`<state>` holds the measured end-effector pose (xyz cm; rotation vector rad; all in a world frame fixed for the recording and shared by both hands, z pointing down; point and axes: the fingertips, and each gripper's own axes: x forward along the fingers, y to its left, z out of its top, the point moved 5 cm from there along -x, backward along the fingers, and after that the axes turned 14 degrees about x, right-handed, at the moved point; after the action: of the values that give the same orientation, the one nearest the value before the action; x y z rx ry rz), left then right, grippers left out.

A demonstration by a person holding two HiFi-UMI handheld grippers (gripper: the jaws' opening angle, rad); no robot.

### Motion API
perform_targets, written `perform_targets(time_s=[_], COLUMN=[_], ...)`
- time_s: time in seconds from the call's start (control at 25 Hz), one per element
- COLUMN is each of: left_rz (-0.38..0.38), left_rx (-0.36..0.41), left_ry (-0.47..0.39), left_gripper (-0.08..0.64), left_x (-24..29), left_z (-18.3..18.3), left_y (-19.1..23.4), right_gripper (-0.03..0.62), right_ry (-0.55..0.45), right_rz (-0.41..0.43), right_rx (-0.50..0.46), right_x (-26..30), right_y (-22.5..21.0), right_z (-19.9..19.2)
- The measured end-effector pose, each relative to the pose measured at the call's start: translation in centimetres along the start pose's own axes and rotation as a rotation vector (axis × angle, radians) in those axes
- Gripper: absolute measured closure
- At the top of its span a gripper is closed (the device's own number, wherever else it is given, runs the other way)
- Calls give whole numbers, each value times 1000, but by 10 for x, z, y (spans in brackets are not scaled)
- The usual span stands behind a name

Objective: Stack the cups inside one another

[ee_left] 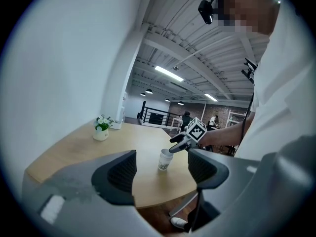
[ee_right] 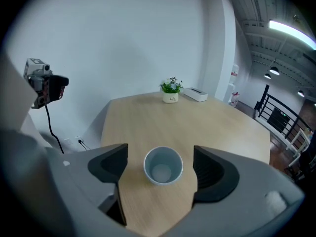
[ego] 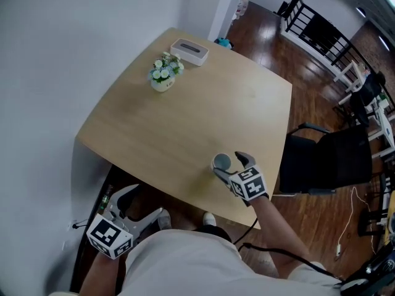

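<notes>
One white paper cup point(ego: 221, 161) stands upright near the front right edge of the wooden table point(ego: 185, 122). My right gripper point(ego: 229, 165) is open just above it, and the cup point(ee_right: 163, 173) shows mouth-up and empty between the two spread jaws, touching neither. In the left gripper view the cup point(ee_left: 166, 160) stands under the right gripper point(ee_left: 180, 144), and a seam below its rim hints at nested cups. My left gripper point(ego: 141, 205) hangs open and empty below the table's front edge, close to the person's body.
A small white pot of flowers point(ego: 163, 74) and a white box point(ego: 189, 50) sit at the table's far side. A black chair point(ego: 327, 159) stands right of the table. A wall runs along the left; wooden floor and railings lie beyond.
</notes>
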<state>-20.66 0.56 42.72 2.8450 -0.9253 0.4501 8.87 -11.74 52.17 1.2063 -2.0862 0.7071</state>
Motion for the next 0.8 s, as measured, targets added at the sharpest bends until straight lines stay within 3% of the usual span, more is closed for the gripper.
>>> perform_targets(time_s=[0.32,0.8], left_rz=[-103,-238], left_rx=[27,75], left_ry=[11,-19], left_gripper=[209,209], left_x=[-2,30], left_z=[-8,7], left_y=[9,11], right_gripper=[183,183], right_ry=[-54,-81], right_rz=[-83,-179], right_rx=[82,184], right_x=[-41,-85], right_y=[13,8], right_z=[-13,-41])
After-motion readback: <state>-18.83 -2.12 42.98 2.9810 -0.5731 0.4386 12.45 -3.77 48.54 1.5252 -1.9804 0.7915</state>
